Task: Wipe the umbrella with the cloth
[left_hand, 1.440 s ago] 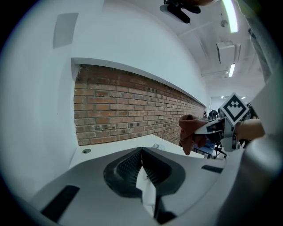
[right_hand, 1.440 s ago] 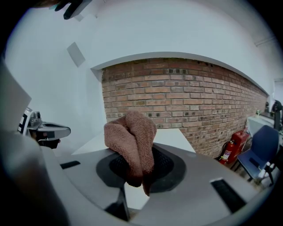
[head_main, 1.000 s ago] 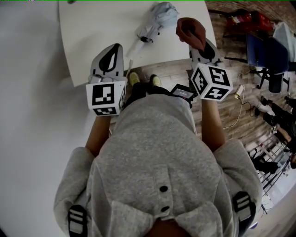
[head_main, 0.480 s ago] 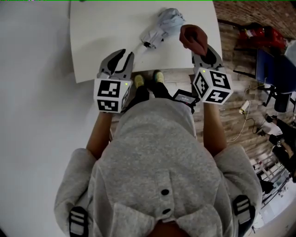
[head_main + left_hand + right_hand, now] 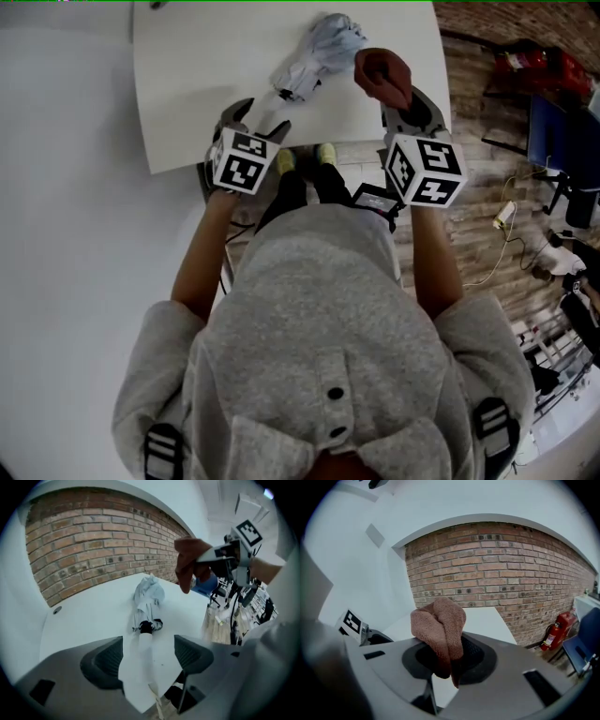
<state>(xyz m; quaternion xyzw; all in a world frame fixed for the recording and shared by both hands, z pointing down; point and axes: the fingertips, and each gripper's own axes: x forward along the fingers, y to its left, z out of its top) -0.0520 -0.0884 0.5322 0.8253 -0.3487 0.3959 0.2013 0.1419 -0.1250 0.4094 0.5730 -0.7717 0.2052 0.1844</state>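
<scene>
Cloth [image 5: 440,630] gripped, folded umbrella [image 5: 147,597] lying on table [image 5: 84,616].
Cloth is pinched by right gripper [image 5: 450,660]; left gripper [image 5: 147,654] jaws, just spread wide, grip nothing.

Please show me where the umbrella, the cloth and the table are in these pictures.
umbrella [image 5: 323,47]: head view, on its folded grey canopy.
cloth [image 5: 440,620]: right gripper view, on its bunched middle.
table [image 5: 187,84]: head view, on the bare white top.

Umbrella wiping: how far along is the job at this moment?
Done: the cloth is clamped in the right gripper. In hand: the left gripper, whose jaws have just been opening and grip nothing, lines up on the folded umbrella lying on the table. Left: gripping the umbrella and all the wiping; the cloth is held clear of it.
</scene>
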